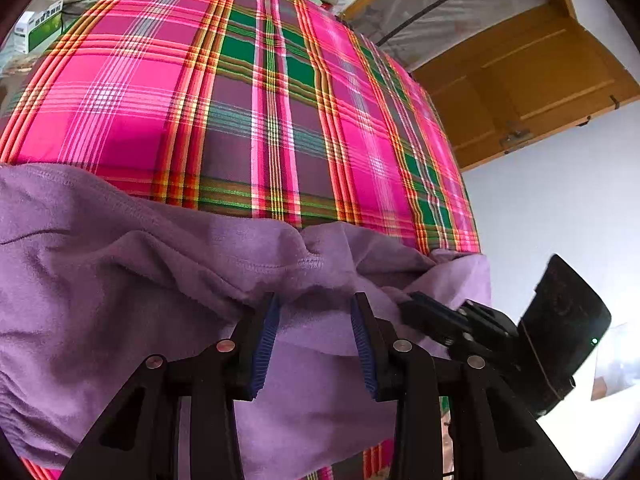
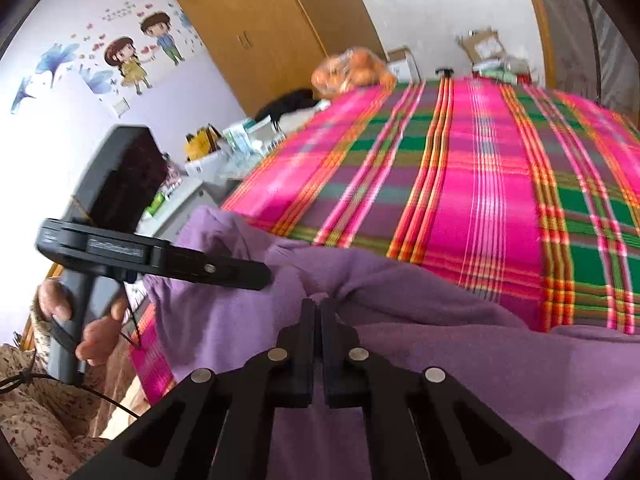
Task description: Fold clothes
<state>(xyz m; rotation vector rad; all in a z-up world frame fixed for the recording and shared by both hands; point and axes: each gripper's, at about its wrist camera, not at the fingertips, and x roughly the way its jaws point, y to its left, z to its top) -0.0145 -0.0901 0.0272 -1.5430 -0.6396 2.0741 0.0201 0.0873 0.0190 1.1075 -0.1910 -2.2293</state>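
garment: purple fleece garment (image 1: 120,264), bunched across lower frame, lying on near edge of bed with pink-green plaid sheet (image 1: 248,92)
left claw (image 1: 316,312): half-wide, blue pads either side of a fleece fold; grip unclear
right claw (image 2: 318,308): closed tight, fingertips pinching a fleece ridge
hand (image 2: 94,332): lower left of right view, gripping the left handle
background: wooden wardrobe (image 2: 260,28), upper frame

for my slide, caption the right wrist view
Right tongs pinch a purple garment on a plaid-covered bed.
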